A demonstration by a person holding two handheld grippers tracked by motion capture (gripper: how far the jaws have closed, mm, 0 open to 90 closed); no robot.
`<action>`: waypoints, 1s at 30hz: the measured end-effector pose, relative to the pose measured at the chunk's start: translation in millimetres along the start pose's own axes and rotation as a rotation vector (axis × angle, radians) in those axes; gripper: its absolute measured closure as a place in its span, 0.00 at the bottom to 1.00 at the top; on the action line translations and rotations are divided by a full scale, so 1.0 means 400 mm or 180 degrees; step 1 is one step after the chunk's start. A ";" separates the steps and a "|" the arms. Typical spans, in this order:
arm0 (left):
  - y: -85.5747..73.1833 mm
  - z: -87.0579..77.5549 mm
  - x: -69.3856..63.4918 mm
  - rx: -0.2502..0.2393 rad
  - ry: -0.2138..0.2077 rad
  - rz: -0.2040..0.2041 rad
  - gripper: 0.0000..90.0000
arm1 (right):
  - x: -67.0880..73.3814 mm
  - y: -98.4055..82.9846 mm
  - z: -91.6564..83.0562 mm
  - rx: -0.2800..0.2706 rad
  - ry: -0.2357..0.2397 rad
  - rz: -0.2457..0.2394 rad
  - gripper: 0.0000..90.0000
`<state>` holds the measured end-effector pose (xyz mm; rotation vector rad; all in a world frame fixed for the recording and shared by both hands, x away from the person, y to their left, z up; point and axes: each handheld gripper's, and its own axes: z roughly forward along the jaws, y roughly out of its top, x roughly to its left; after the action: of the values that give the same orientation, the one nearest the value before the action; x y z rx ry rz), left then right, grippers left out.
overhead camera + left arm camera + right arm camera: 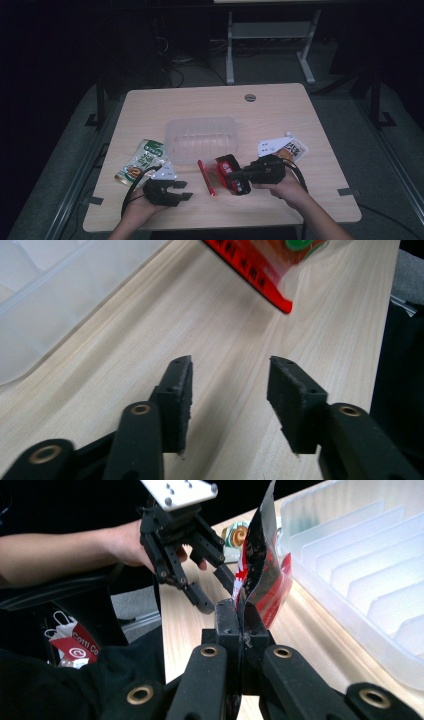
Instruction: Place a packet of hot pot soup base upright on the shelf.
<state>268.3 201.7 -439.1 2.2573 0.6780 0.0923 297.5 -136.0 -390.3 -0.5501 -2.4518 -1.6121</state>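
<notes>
Red-and-black foil snack packet [260, 575], clenched by the right tongs [239, 611], should rise clear, then lower inside the clear plastic bin [202, 137], past the released left tongs [182, 191].

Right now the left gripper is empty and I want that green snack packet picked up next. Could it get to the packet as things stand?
Probably yes. The left gripper is open with nothing between its jaws, and the green snack packet lies flat on the table just beyond that hand, nothing on top. It points away from it, so the hand must turn.
</notes>
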 end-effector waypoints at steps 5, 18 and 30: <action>-0.002 -0.001 0.002 -0.0066 0.0048 -0.0057 0.45 | 0.003 0.012 -0.019 -0.0076 -0.0051 0.0003 1.00; -0.001 0.003 -0.005 -0.0054 0.0051 -0.0023 0.29 | -0.015 0.078 -0.045 -0.0161 -0.0256 -0.0100 1.00; -0.001 0.003 -0.004 -0.0047 0.0039 0.0006 0.29 | -0.055 0.158 -0.061 -0.0308 -0.0486 -0.0156 1.00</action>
<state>267.1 200.3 -440.3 2.2449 0.6795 0.1119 340.3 -140.8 -333.5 -0.6552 -2.5231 -1.7777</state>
